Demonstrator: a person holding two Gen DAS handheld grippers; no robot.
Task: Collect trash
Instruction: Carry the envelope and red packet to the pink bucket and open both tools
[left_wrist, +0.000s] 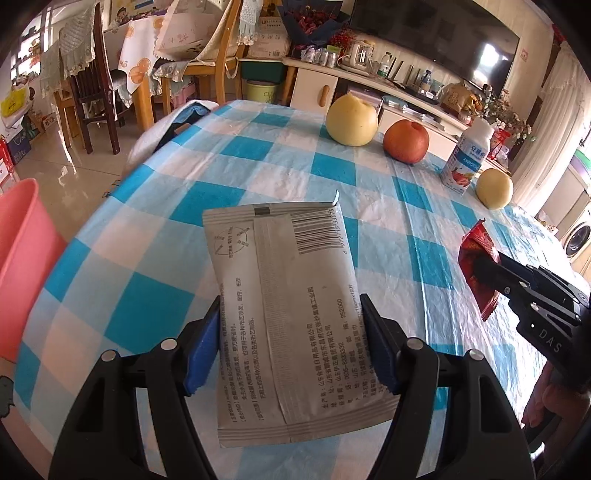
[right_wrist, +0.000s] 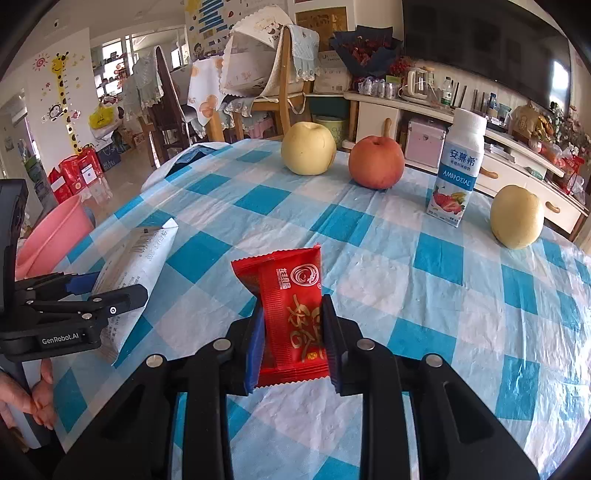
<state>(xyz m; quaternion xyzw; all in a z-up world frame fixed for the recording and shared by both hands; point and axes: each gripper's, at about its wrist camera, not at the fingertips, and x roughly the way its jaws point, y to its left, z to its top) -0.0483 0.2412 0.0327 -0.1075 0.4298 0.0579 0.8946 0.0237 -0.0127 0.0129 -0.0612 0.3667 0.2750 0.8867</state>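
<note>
My left claw (left_wrist: 290, 343) grips a silver sachet (left_wrist: 284, 314) above the checked tabletop (left_wrist: 258, 155); its lower edge hides the cloth beneath. My right claw (right_wrist: 293, 339) pinches a red snack wrapper (right_wrist: 290, 317), half hidden in the left view. The pink bin (left_wrist: 22, 266) is cut off at the frame edge.

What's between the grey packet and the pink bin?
Nothing visible. The left gripper holds the grey packet above the tablecloth; the pink bin sits past the table's left edge, and only bare cloth lies between. The fruit and bottle stand at the far side.
</note>
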